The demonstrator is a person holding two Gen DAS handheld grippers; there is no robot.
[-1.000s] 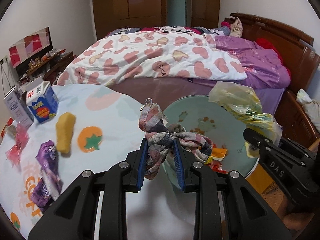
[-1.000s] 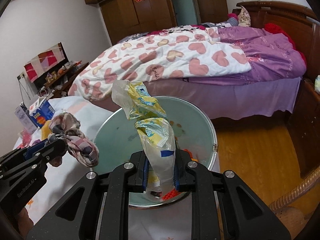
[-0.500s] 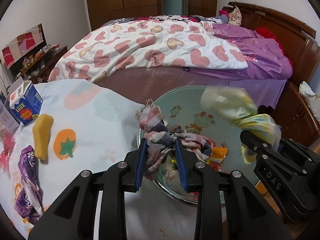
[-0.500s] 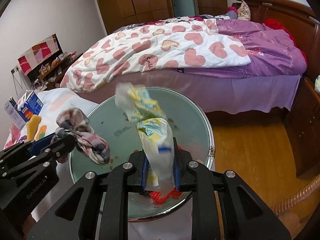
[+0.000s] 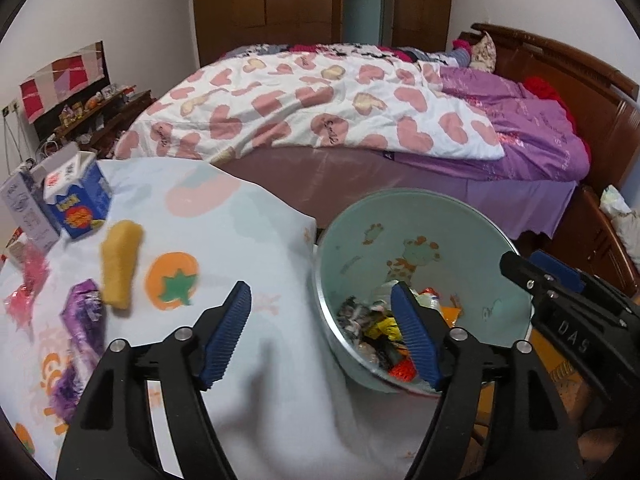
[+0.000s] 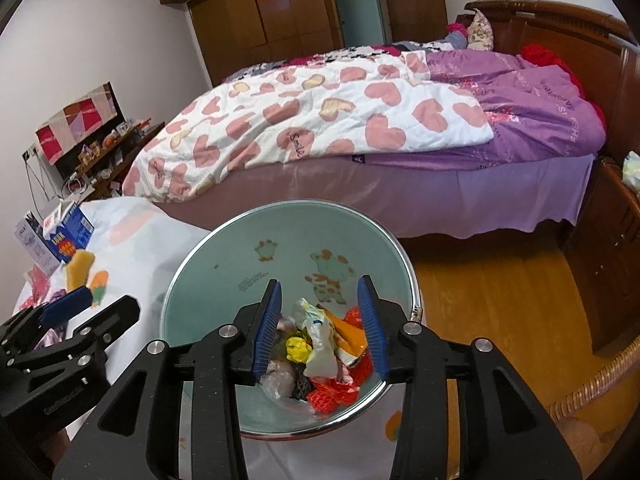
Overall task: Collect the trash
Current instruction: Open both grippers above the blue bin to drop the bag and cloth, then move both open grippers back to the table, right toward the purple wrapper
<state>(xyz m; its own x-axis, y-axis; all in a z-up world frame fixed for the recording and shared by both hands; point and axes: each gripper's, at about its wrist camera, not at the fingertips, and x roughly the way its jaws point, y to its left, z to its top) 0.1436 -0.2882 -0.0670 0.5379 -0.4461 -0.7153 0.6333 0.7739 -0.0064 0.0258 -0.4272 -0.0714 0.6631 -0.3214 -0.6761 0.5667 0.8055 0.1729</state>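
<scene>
Right wrist: right tongs (image 6: 322, 326) apart, partly hiding trash (image 6: 320, 356) in bin (image 6: 208, 264).

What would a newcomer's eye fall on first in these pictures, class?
Probably the mint-green bin with giraffe pictures, beside the table, with bright crumpled trash at its bottom. Both grippers, the right and the left, hang open and empty by it. Behind stands a bed with a heart-patterned quilt.
</scene>
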